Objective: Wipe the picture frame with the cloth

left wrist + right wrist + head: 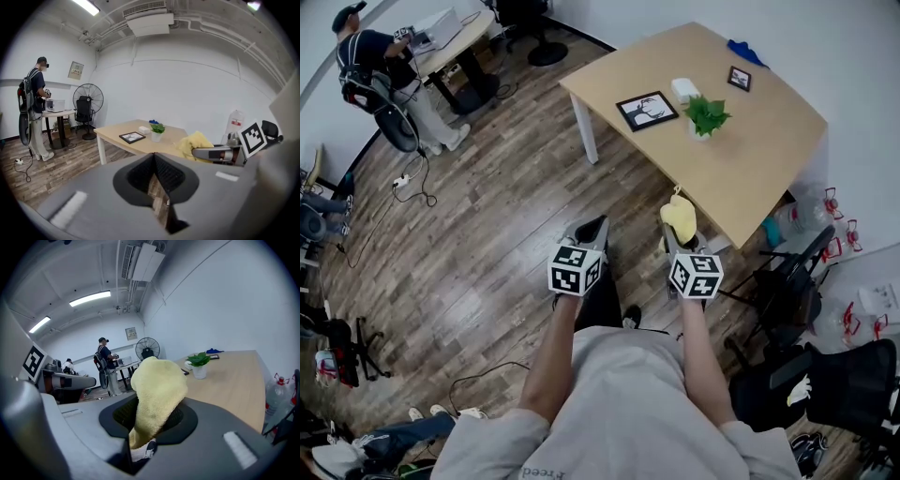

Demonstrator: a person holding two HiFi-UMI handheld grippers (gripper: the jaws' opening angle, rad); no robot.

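A black picture frame lies flat on the light wooden table, also seen in the left gripper view. My right gripper is shut on a yellow cloth, which bulges up between the jaws. It hovers over the floor just off the table's near edge. My left gripper is shut with nothing in it, beside the right one and well short of the table.
On the table stand a small potted plant, a white box, a second small frame and a blue cloth. A person stands at a far desk by a fan. Chairs and bags crowd the right.
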